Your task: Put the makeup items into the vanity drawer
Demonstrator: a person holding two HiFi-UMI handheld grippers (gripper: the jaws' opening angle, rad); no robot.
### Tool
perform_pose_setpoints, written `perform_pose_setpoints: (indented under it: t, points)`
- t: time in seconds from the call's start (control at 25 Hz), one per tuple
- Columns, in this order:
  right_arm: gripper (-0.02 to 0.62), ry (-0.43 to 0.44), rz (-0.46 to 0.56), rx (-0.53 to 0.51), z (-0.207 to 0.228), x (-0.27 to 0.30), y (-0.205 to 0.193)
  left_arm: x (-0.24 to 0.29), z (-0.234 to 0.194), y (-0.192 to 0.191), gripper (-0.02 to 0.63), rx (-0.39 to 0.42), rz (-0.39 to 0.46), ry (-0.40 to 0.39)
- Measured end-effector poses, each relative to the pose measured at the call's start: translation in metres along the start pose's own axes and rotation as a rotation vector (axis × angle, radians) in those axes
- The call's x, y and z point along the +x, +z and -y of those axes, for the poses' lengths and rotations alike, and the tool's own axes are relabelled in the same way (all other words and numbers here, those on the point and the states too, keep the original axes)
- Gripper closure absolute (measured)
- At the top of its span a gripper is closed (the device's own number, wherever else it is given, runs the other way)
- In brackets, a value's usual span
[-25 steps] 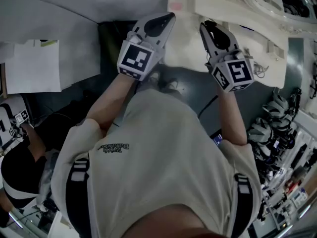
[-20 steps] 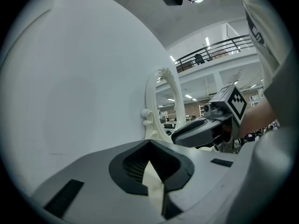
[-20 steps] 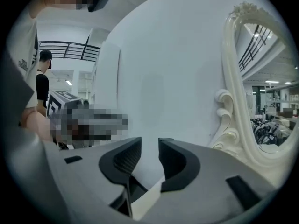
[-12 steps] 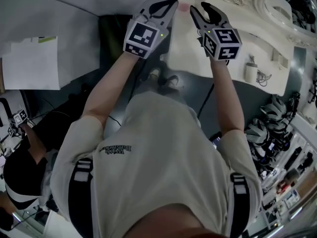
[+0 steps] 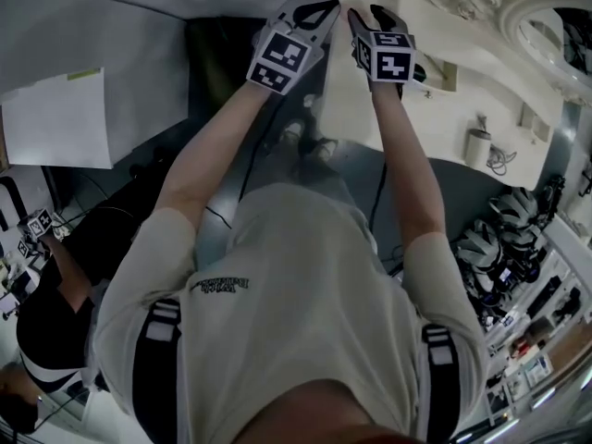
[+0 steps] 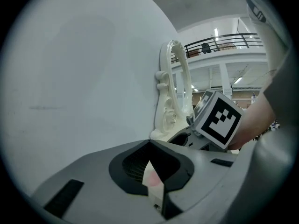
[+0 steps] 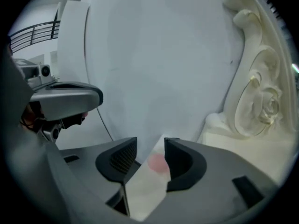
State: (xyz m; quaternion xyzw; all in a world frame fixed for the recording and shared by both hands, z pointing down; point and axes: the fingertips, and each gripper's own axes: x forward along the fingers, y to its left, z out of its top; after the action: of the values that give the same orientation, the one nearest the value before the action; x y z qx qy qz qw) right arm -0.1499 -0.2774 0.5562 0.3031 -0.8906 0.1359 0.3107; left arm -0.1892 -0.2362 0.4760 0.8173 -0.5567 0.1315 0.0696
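Right claw [image 7: 150, 144]: jaws have just been opening; released, they frame the pink makeup item [image 7: 159, 163] lying on the bench [image 7: 252, 146] corner, likely lining up a pick. Left claw [image 6: 149, 144]: clenched, empty, parked beside that corner.

Workshop-like hall — mezzanine railing [image 6: 219, 37], cluttered gear shelves [image 5: 518, 266], ornate cream vanity [image 5: 490, 81]

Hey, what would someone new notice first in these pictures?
Two grippers patterned with black-and-white squares are held out side by side at the top of the head view. They are the left gripper and the right gripper, whose jaws have just been opening, with a pale pink-spotted patch showing in their gap. Right of them sprawls the ornate cream vanity with carved scrolls, and the person's beige shirt fills the lower half.
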Motion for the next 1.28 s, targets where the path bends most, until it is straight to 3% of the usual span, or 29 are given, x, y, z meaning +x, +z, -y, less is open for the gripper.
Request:
perform_pose_setpoints:
  t: [0.16,0.24,0.52,0.72,0.92,1.04,1.08,1.12,1.28]
  points:
    - [0.385,-0.016,-0.054,0.018,0.006,0.029,-0.02,0.014,-0.007,-0.031,0.594,-0.025,-0.05,-0.003]
    - [0.4,-0.017,-0.078,0.019,0.007,0.042,-0.028,0.02,-0.008,-0.045,0.594,-0.037,-0.074,-0.007]
    - [0.334,-0.073,-0.154,0.061,0.024,0.077,-0.054,0.035,-0.011,-0.077,0.594,-0.059,-0.124,-0.028]
    - [0.334,-0.057,-0.218,0.081,0.026,0.082,-0.076,0.04,-0.007,-0.098,0.594,-0.078,-0.153,-0.042]
    - [0.341,-0.057,-0.211,0.068,0.026,0.084,-0.076,0.039,-0.007,-0.101,0.592,-0.075,-0.156,-0.042]
    - [0.38,-0.046,-0.215,0.033,0.021,0.083,-0.075,0.038,-0.008,-0.108,0.594,-0.091,-0.165,-0.038]
    - [0.45,-0.042,-0.21,0.02,0.019,0.083,-0.074,0.037,-0.008,-0.108,0.592,-0.093,-0.168,-0.036]
    - [0.479,-0.042,-0.203,0.01,0.017,0.084,-0.073,0.036,-0.008,-0.109,0.594,-0.094,-0.169,-0.034]
    - [0.536,-0.055,-0.174,0.01,0.016,0.085,-0.072,0.032,-0.008,-0.108,0.592,-0.09,-0.165,-0.028]
